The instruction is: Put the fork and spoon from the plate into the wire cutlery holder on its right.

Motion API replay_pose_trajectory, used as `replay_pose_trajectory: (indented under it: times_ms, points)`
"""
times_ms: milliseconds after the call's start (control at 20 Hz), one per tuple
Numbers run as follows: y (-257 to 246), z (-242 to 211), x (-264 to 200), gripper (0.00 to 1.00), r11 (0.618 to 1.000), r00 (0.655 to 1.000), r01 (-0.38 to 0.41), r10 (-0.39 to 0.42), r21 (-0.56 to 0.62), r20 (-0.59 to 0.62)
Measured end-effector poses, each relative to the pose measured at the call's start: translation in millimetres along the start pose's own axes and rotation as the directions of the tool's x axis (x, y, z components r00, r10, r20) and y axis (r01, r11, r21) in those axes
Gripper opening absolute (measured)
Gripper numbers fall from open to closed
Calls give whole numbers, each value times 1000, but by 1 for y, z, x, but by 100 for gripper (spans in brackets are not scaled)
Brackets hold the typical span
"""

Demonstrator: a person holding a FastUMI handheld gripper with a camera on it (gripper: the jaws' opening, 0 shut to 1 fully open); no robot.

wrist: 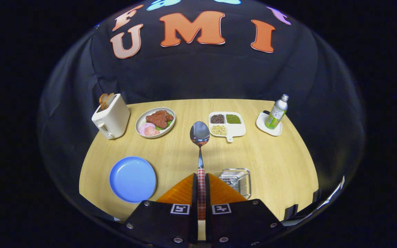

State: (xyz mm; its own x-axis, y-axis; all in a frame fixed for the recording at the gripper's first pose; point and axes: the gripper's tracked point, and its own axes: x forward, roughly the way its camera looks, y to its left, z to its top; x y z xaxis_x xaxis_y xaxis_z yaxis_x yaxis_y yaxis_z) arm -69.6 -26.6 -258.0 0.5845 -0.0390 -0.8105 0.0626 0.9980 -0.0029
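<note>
On the tabletop [271,165] the blue plate [132,179] lies bare at near left. The holder [236,179] sits just right of the tool [201,193], which grips the spoon [200,134] by its handle (bowl pointing away). Next, probably: swing right, tip the spoon into the holder.

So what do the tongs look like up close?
The tongs have two flat, wedge-shaped fingers with ribbed faces, tapering toward the tips. Each sits on a dark, angular plate dotted with silver screws. Each plate carries a small square black-and-white marker near the fingers. No cables or sleeves are visible.
</note>
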Motion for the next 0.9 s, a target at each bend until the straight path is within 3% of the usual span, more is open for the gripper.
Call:
replay_pose_trajectory:
  times_ms: [250, 550, 900]
  points:
    - [-42, -18, -4, 9, 1000, 997, 8, -8, 3, -80]
    - [-64, -39, 2, 9, 992, 981, -13, -11, -122, -192]
    - [-77, -67, 11, 9, 981, 944, -63, -2, -186, -331]
